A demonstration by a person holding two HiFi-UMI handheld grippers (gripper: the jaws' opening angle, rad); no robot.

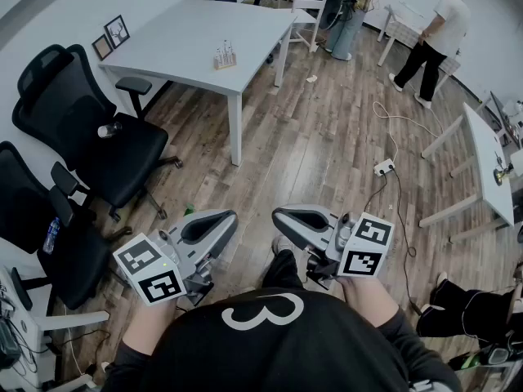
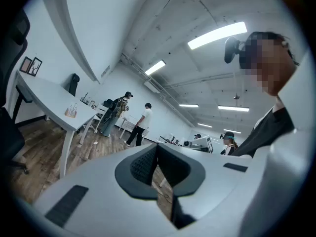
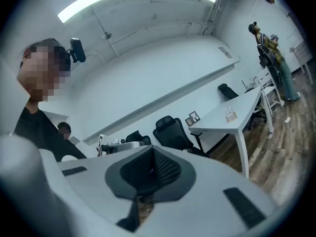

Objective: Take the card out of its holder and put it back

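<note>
The room is an open office with a wooden floor [image 1: 327,153]. A white bench [image 1: 188,35] stands in the far left part, against the wall. On its near side stands a small stand [image 1: 225,56], and I judge this may be the card holder of the task. It is too small to say if a card sits in it. Two picture frames [image 1: 110,37] lean at the wall side of the same bench.

The person stands well apart from this bench and holds both grippers low, close to the body. The left gripper [image 1: 219,221] and the right gripper [image 1: 288,217] point forward, side by side, with a gap between them. In each gripper view the jaws are pressed together and nothing is between them. This looks like a resting pose; the task does not seem to be begun.

For moving, the floor straight ahead to the bench corner is free. Two black office chairs [image 1: 90,129] crowd the left side, so the approach is better from the front edge, where the stand is near. On the right a cable with a socket block [image 1: 382,167] lies on the floor, beside a second bench [image 1: 486,158]. It could catch a foot. Other persons [image 1: 433,31] are at the far end, not in the way.
</note>
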